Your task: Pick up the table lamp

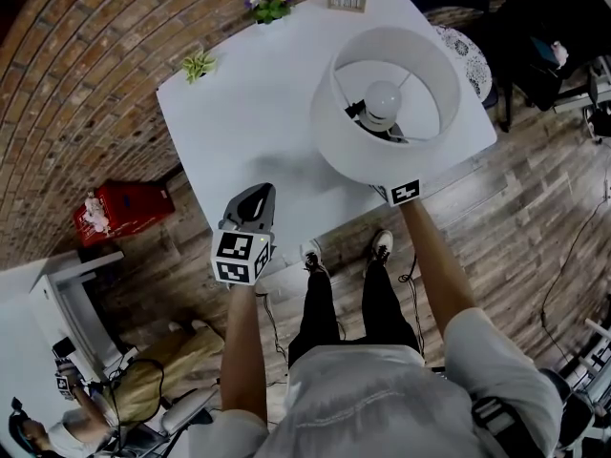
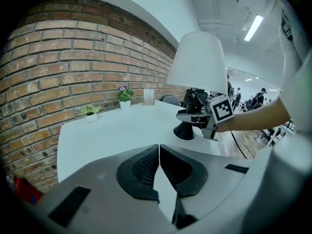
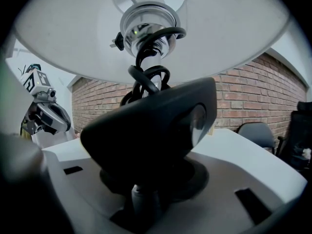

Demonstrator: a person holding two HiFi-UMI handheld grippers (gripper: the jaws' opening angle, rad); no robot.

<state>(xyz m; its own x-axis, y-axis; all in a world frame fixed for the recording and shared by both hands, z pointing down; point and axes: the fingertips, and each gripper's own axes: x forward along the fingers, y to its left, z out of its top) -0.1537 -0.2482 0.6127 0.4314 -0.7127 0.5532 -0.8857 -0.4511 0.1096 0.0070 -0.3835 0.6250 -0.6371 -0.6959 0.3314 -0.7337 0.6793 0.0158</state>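
Low in the head view are a pale grey short-sleeved shirt [image 1: 382, 399], black trousers [image 1: 344, 313] and black-and-white shoes [image 1: 380, 246], while the left gripper [image 1: 256, 198] and right gripper [image 1: 397, 195] are pale grey, each bearing a black-and-white marker cube [image 1: 241, 256].

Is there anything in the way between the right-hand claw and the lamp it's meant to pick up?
Nothing visible stands in the way. The right gripper is under the shade of the table lamp, closed on its dark lower part. The left gripper is shut, empty and off to the side.
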